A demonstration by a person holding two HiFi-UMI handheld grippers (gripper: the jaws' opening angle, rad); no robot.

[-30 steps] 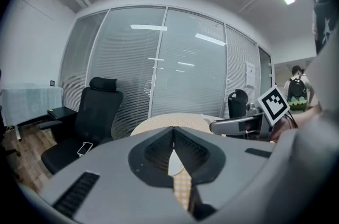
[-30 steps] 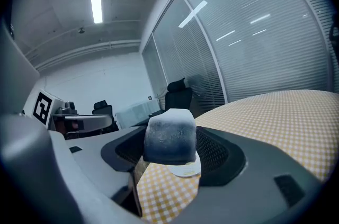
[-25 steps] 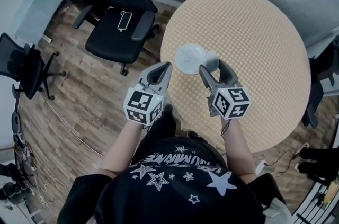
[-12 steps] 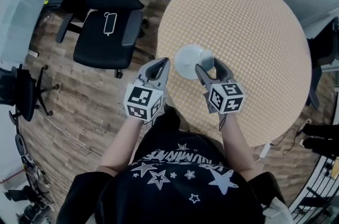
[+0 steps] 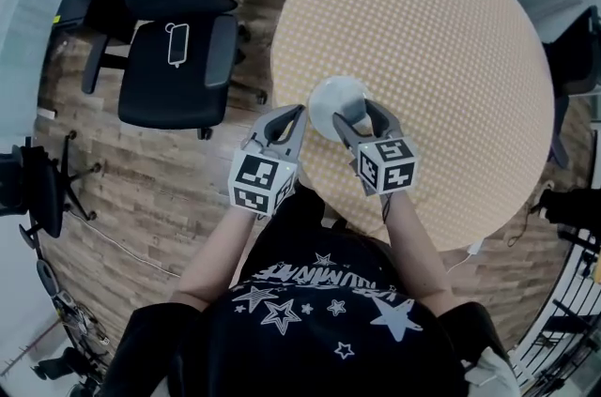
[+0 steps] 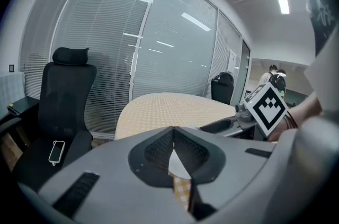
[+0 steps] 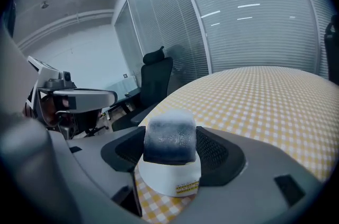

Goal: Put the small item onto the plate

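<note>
A white plate (image 5: 329,97) lies near the near-left edge of the round table with the yellow checked cloth (image 5: 441,57). My right gripper (image 5: 355,115) is shut on the small item (image 5: 354,112), a soft grey-blue block. In the right gripper view the small item (image 7: 169,137) sits between the pads, just above the plate (image 7: 170,179). My left gripper (image 5: 295,112) hangs shut and empty at the table's edge, left of the plate. In the left gripper view its fingertips (image 6: 172,133) meet, with a sliver of plate (image 6: 179,167) behind.
A black office chair (image 5: 178,67) with a phone (image 5: 176,43) on its seat stands on the wooden floor left of the table. Further chairs stand at far left (image 5: 38,184) and far right (image 5: 573,48). Glass walls with blinds lie beyond the table.
My right gripper has carried the small item leftward, from beside the plate's right rim to over the plate. The left gripper stays shut at the table's edge.
</note>
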